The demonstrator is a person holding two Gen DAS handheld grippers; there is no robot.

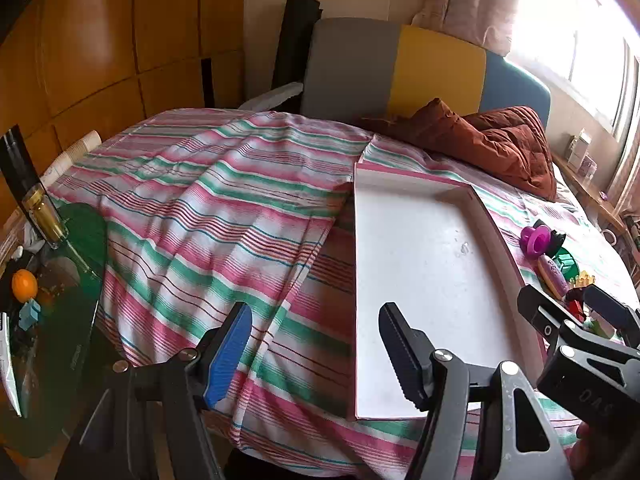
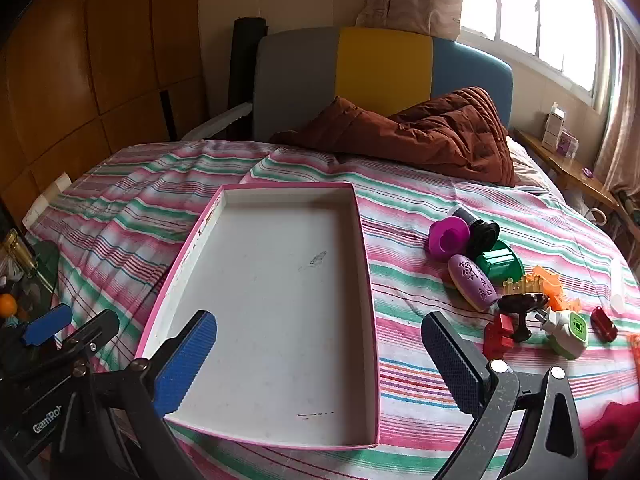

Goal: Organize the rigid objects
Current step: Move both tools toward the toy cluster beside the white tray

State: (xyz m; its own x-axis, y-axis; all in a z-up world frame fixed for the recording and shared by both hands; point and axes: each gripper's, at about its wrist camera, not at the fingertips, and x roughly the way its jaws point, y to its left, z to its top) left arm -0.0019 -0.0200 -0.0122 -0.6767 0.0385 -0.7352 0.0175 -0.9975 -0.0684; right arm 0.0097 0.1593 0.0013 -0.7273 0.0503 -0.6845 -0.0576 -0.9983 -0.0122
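while the left gripper [image 1: 316, 356] hangs with its jaws apart and nothing in them over the striped bed sheet [image 2: 400, 208], the white tray [image 2: 348, 320] with the pink rim lies flat in the middle, the right gripper [image 2: 320, 364] is wide open over it, and the small toys [image 2: 516, 280] sit in a heap just right of the tray

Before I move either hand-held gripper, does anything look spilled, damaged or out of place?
Nothing spilled or broken. The white tray is empty, with faint scuffs on its floor. The toys lie loose on the striped bedsheet to the tray's right, none inside it.
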